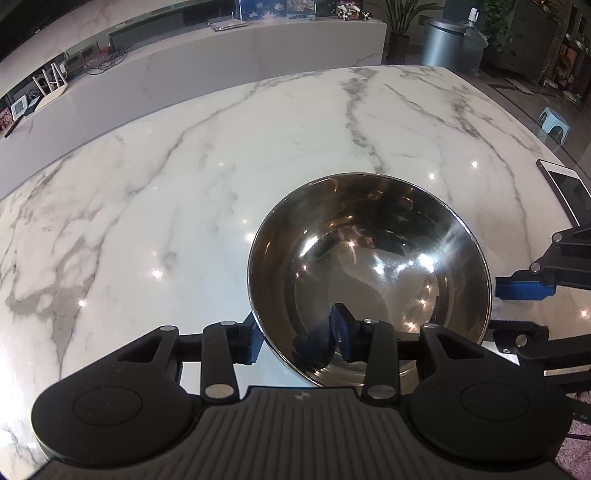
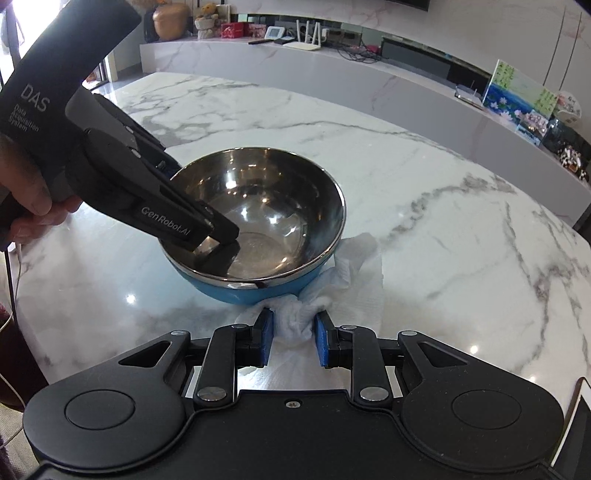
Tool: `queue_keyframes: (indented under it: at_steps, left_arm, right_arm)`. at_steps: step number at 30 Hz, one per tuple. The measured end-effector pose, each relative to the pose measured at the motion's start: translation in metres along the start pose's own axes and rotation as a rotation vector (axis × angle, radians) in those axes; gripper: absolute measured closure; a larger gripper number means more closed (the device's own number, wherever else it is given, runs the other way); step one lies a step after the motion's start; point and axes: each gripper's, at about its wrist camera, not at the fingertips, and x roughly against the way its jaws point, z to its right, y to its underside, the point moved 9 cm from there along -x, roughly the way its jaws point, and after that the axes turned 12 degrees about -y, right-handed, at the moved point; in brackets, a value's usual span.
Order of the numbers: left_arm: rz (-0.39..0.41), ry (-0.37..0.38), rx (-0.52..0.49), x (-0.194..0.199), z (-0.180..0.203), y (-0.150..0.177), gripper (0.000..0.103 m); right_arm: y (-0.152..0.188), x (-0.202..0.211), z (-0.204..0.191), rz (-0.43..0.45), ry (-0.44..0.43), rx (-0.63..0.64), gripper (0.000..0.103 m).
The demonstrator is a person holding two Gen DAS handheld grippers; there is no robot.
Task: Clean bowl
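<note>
Two close downward views, shared bowl (image 1: 369, 266)

Phone (image 1: 565, 188) at marble table (image 1: 184, 206) edge; router (image 2: 306, 37), 2 plush toys (image 2: 207, 22) on counter behind.

A bowl (image 2: 255, 221) is set on a table (image 2: 443, 206), with a paper towel (image 2: 332, 288) lying just beside it; a phone (image 1: 565, 184) lies near the table's edge

Blue-sided steel bowl (image 2: 258, 236), grey-veined white table (image 2: 443, 206)
</note>
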Motion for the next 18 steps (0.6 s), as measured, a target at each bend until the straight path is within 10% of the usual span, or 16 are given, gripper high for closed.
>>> queue_keyframes:
  at_steps: [18]
  left_arm:
    - [-0.007,-0.003,0.001,0.001,0.001,-0.001,0.067]
  right_arm:
    - [-0.02,0.041,-0.027,0.047,-0.053,0.01,0.08]
